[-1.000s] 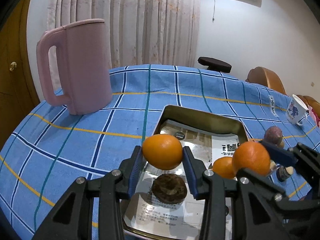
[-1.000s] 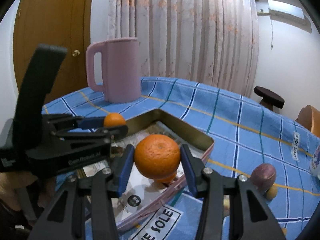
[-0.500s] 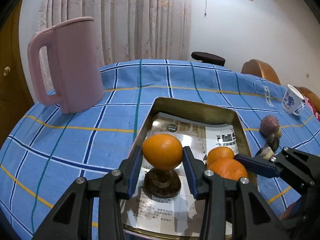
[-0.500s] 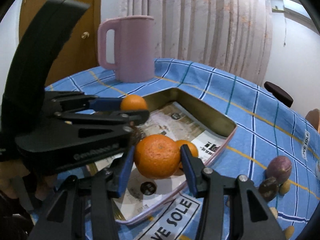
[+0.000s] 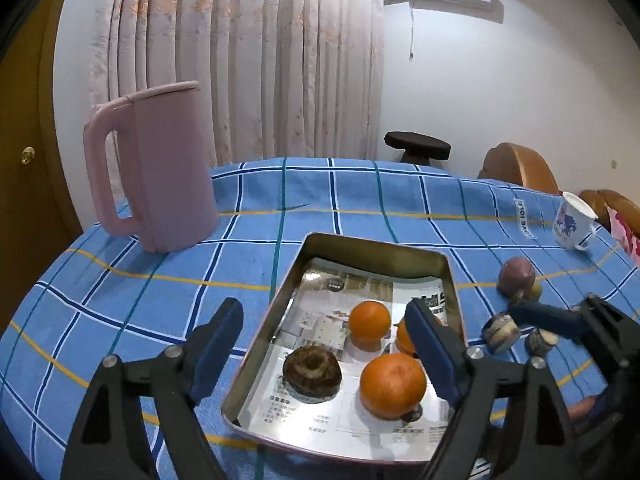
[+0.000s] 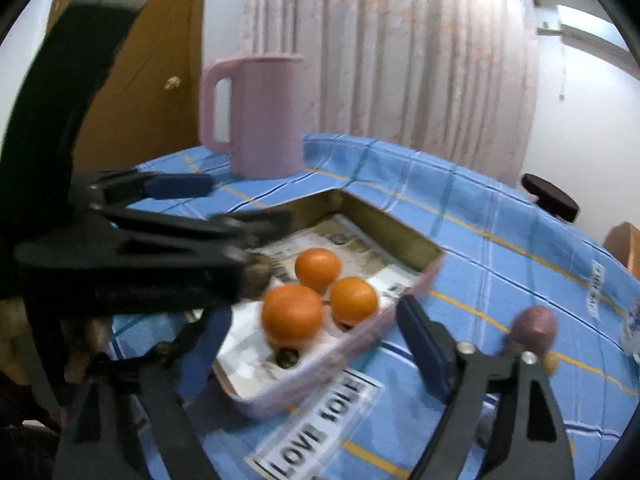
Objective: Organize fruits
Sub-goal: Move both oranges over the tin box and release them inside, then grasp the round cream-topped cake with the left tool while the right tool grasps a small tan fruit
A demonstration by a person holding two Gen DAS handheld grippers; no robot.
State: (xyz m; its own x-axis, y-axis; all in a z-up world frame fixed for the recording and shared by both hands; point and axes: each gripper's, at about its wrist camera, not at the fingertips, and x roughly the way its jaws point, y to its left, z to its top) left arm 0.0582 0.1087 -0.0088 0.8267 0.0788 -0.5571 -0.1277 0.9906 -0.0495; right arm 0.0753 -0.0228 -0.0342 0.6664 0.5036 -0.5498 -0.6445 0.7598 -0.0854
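Both grippers are seen with their jaws spread wide apart and nothing held between them. The left gripper (image 5: pixel 324 344) is poised over the near end of a metal tray (image 5: pixel 376 244), which is set on a desk covered by a blue checked cloth (image 5: pixel 120 304). The tray is lined with printed paper. Three oranges are found inside it: a large orange (image 5: pixel 393 385) near the front, a second orange (image 5: pixel 369 320) behind it, and a third orange (image 5: pixel 403 338) partly hidden by the left gripper's right finger. A dark brown round fruit (image 5: pixel 312 370) is placed just left of the large orange.

The right gripper (image 6: pixel 316 340) is held at the tray's right side, and its view is blurred. The same three oranges are shown close together there, the nearest at (image 6: pixel 292 315).

Outside the tray, to its right, a purple fruit (image 5: pixel 517 276) is left on the cloth, with a few small dark pieces (image 5: pixel 500 330) near it; what these are cannot be told. A pink jug (image 5: pixel 160 168) is stood upright well behind the tray on the left, and a white mug (image 5: pixel 573 222) at the far right edge of the desk.
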